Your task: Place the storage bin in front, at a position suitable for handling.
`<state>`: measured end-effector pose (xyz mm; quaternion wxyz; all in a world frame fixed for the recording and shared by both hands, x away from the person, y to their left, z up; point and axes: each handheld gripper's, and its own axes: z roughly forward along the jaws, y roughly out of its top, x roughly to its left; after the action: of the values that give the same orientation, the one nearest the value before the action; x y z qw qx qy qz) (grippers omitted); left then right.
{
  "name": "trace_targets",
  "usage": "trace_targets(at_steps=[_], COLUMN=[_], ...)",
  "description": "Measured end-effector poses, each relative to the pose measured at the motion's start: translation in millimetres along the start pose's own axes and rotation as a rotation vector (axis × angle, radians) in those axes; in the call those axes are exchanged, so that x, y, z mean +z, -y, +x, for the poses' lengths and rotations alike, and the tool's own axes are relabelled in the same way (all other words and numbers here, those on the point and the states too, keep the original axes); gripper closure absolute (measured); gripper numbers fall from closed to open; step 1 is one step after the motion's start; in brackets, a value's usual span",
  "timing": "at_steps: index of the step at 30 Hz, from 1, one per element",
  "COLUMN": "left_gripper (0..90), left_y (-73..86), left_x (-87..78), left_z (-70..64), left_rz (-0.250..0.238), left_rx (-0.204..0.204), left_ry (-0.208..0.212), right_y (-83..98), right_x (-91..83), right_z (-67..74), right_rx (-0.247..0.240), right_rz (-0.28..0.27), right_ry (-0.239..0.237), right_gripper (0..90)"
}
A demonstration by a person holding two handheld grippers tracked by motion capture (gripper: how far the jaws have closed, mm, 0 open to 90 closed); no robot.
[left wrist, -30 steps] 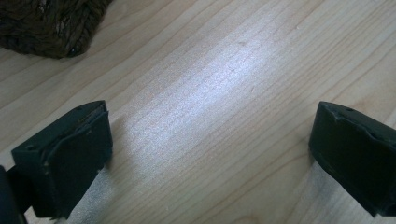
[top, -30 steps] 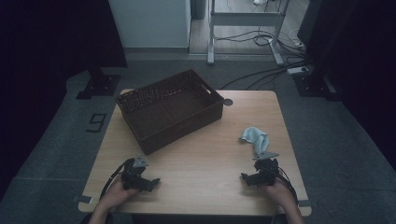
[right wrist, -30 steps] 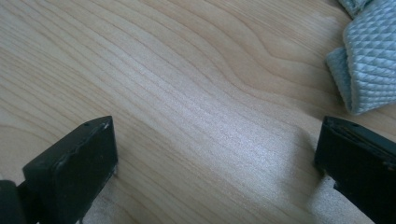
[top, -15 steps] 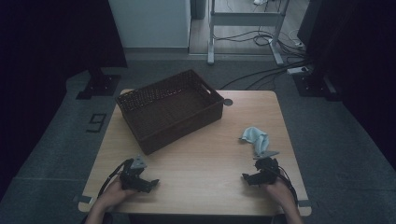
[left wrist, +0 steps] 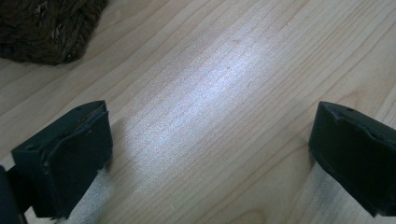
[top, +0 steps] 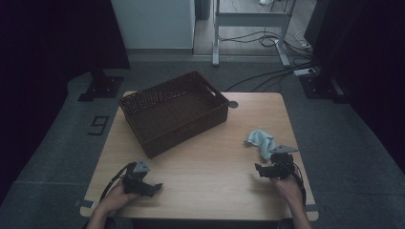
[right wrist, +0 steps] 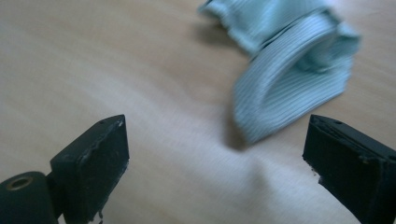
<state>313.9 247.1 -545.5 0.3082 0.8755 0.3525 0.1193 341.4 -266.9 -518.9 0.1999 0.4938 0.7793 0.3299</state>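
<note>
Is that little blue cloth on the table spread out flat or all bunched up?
Bunched up. The blue cloth lies crumpled with raised folds on the table, just ahead of the open right hand-held gripper.

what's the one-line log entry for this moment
left gripper: open, low over bare table | right gripper: open, near cloth, no contact | cloth: crumpled on table | basket: nothing seen inside
</note>
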Motion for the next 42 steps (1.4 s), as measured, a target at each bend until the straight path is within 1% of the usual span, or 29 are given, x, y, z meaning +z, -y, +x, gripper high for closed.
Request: trace_targets(at_steps=[1,4,8,10,12,15,16,17,19,20,21,22,24,26,27,28,30,31,32,33,34,35,36,37,39,41,42], left_gripper=[0.0,0.0,0.0,0.0,0.0,0.0,0.0,0.0,0.0,0.0,0.0,0.0,0.0,0.0,0.0,0.0,0.0,0.0,0.0,0.0,0.0,0.0,0.0,0.0,0.0,0.0,0.0], left_y=[0.0,-0.4,-0.5,-0.5,-0.5,-0.5,-0.5,-0.5,-0.6,-0.7,-0.7,-0.8,-1.0,-0.8,-1.1,-1.3,-1.4,-1.4,-1.4,-1.4,-1.4,-1.5,-1.5,-1.5,-1.5,-1.5,-1.4], left_x=[0.1,0.3,0.3,0.3,0.4,0.4,0.4,0.4,0.5,0.6,0.6,0.8,1.0,1.9,2.0,2.1,2.1,2.2,2.2,2.2,2.3,2.4,2.4,2.3,2.4,2.4,2.4], left_z=[0.0,0.2,0.2,0.4,0.4,0.4,0.4,0.4,0.4,0.5,0.5,0.7,0.9,1.6,1.6,1.3,1.3,1.2,1.2,1.2,1.3,1.3,1.3,1.3,1.3,1.3,1.3], left_rz=[0.0,0.0,0.003,0.002,0.002,0.002,0.002,0.002,0.002,0.002,0.002,0.001,0.0,-0.011,-0.01,-0.009,-0.009,-0.009,-0.009,-0.009,-0.01,-0.01,-0.01,-0.009,-0.01,-0.01,-0.01], left_rx=[0.0,-0.002,0.001,0.001,0.001,0.001,0.001,0.001,0.002,0.002,0.002,0.003,0.003,0.006,0.005,0.003,0.002,0.002,0.002,0.002,0.003,0.002,0.002,0.002,0.002,0.002,0.002], left_ry=[0.0,0.001,0.0,0.001,0.001,0.0,0.0,0.001,0.0,0.0,0.0,0.0,0.001,0.003,0.003,0.0,0.0,0.0,0.0,0.0,0.0,0.0,0.0,0.0,0.0,0.0,0.0], right_y=[-1.3,-2.7,-8.1,-13.3,-22.5,-27.6,-30.7,-37.9,-41.0,-46.7,-46.7,-51.9,-53.7,-58.9,-60.6,-62.0,-61.8,-60.5,-57.2,-57.2,-56.1,-54.5,-54.5,-54.3,-54.7,-54.7,-54.7], right_x=[0.4,1.8,1.2,1.7,5.6,8.9,10.7,15.1,17.2,22.2,22.2,27.9,30.0,36.8,40.3,48.2,51.4,56.7,63.5,63.5,65.4,68.1,68.1,67.4,66.6,66.7,66.7], right_z=[-3.0,-9.2,-16.6,-19.4,-22.3,-24.3,-25.2,-28.1,-29.2,-32.2,-32.2,-34.4,-35.2,-37.7,-38.9,-41.8,-42.9,-44.9,-46.1,-46.1,-45.9,-44.6,-44.6,-43.5,-42.3,-40.6,-40.6], right_rx=[0.013,0.021,0.038,0.049,0.048,0.049,0.05,0.054,0.059,0.061,0.061,0.06,0.063,0.065,0.064,0.062,0.061,0.06,0.056,0.056,0.045,0.013,0.013,0.015,0.006,0.012,0.012], right_rz=[-0.006,0.0,-0.017,-0.032,-0.033,-0.03,-0.028,-0.026,-0.027,-0.02,-0.02,-0.008,-0.005,0.003,0.007,0.027,0.035,0.049,0.068,0.068,0.078,0.108,0.108,0.112,0.124,0.133,0.133], right_ry=[0.006,0.02,0.034,0.04,0.055,0.061,0.065,0.073,0.077,0.081,0.081,0.092,0.092,0.096,0.101,0.112,0.117,0.116,0.106,0.106,0.107,0.095,0.095,0.088,0.091,0.092,0.092], right_gripper=[5.0,5.9,7.6,8.9,10.8,12.0,12.1,12.4,12.5,12.7,12.7,12.9,13.1,14.2,15.1,18.0,19.6,23.2,32.4,32.4,37.8,49.6,49.6,64.1,72.0,74.9,74.9])
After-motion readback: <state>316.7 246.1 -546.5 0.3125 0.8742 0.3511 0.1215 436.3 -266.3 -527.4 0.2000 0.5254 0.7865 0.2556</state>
